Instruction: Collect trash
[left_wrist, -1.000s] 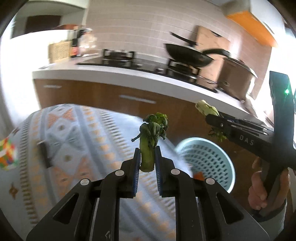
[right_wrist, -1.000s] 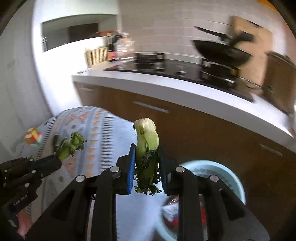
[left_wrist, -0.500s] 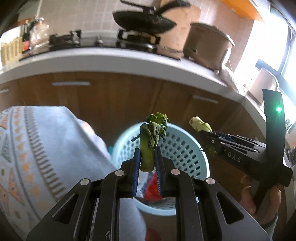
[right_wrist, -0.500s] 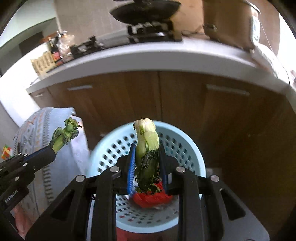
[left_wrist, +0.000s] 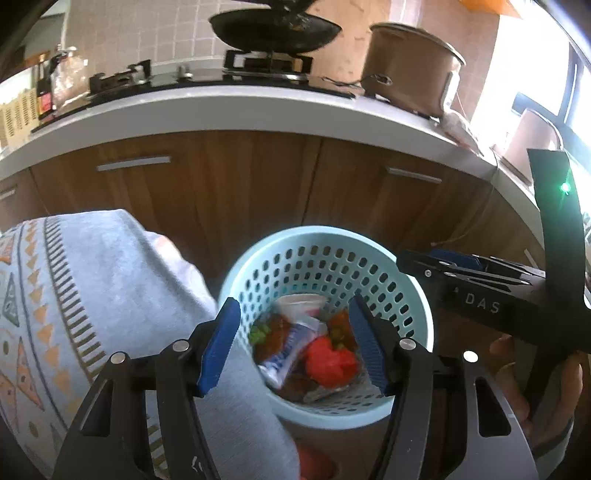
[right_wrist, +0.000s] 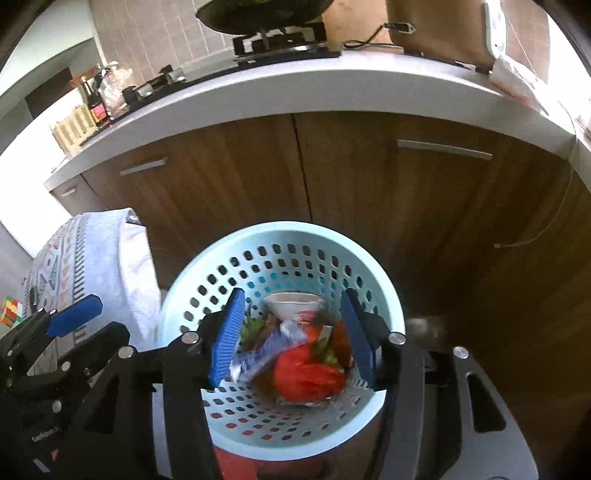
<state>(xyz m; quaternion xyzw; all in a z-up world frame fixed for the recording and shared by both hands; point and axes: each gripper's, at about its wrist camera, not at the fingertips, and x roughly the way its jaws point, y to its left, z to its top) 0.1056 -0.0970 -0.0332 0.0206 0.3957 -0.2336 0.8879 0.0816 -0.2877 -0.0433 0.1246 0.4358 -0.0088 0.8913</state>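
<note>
A pale blue perforated bin (left_wrist: 413, 299) (right_wrist: 192, 291) stands on the floor by the wooden cabinets. It holds trash: a red wrapper (left_wrist: 330, 362) (right_wrist: 306, 376), a blue-white packet (left_wrist: 291, 343) (right_wrist: 258, 354), a white cup (right_wrist: 293, 301) and green vegetable scraps (left_wrist: 258, 332) (right_wrist: 251, 325). My left gripper (left_wrist: 295, 343) is open and empty above the bin. My right gripper (right_wrist: 293, 336) is open and empty above the bin too. The right gripper also shows in the left wrist view (left_wrist: 476, 273), the left one in the right wrist view (right_wrist: 70, 321).
A patterned blue cloth (left_wrist: 85, 295) (right_wrist: 96, 251) covers a surface left of the bin. Wooden cabinets (left_wrist: 240, 184) under a white counter (left_wrist: 221, 107) stand behind it, with a pan (left_wrist: 273, 26) and a pot (left_wrist: 410, 66) on top. A colourful cube (right_wrist: 11, 310) lies at far left.
Both grippers came over the bin and opened. The two vegetable pieces they held have dropped out and now lie among the trash in the bin.
</note>
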